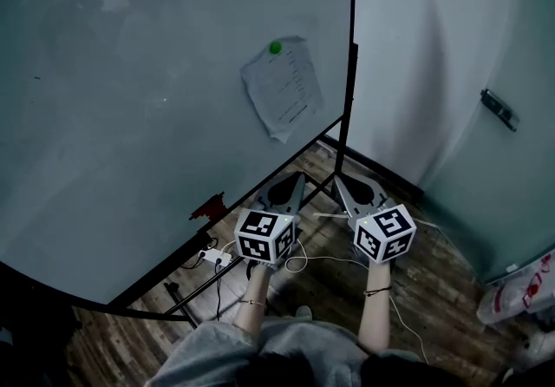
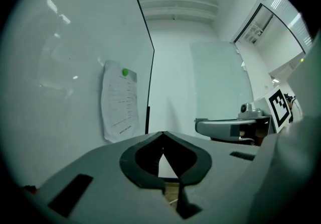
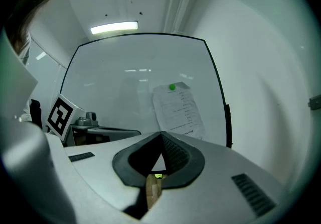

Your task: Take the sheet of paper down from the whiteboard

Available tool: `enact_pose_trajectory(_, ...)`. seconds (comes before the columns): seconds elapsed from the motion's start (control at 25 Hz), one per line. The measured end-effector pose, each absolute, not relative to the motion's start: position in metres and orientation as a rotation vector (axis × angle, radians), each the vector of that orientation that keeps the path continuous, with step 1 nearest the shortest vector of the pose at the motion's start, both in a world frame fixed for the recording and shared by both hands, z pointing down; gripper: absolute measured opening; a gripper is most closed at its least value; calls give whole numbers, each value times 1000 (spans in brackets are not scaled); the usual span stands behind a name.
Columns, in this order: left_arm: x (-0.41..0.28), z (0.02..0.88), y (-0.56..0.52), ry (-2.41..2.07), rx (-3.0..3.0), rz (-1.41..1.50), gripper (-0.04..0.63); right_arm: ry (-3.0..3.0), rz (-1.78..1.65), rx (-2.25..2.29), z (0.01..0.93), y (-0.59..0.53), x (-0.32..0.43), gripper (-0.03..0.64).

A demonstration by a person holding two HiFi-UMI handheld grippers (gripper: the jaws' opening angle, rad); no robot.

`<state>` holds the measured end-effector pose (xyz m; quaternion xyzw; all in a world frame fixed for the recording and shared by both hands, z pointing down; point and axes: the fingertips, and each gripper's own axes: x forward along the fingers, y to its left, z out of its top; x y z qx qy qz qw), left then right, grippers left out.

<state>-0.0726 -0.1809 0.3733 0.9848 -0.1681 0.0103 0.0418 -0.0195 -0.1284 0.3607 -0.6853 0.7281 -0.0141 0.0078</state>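
Whiteboard (image 1: pixel 130 116) ahead holds the sheet of paper (image 1: pixel 284 90) under a green magnet (image 1: pixel 275 48), well apart from my left gripper (image 2: pixel 161 132) and right gripper (image 3: pixel 160 132) — fingers closed, empty. Tugging before freeing the magnet could tear it.

Open space fronts the whiteboard (image 1: pixel 130 116); its black frame post (image 1: pixel 353 73) stands at the right edge, beside the sheet of paper (image 1: pixel 282 90).
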Motion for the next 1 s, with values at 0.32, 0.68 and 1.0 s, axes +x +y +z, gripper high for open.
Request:
enact_pose_trajectory(0.32, -69, 384, -204, -563, 3004, 61, 5, 2281, -76, -2124, 370, -155, -7, 0)
enact_pose_trajectory(0.68, -61, 374, -218, -653, 3020, 49, 5, 2326, -64, -2042, 366, -181, 8, 0)
enact_pose_trajectory(1.0, -40, 359, -246, -857, 2977, -6, 5, 2474, -27, -1892, 352, -220, 34, 0)
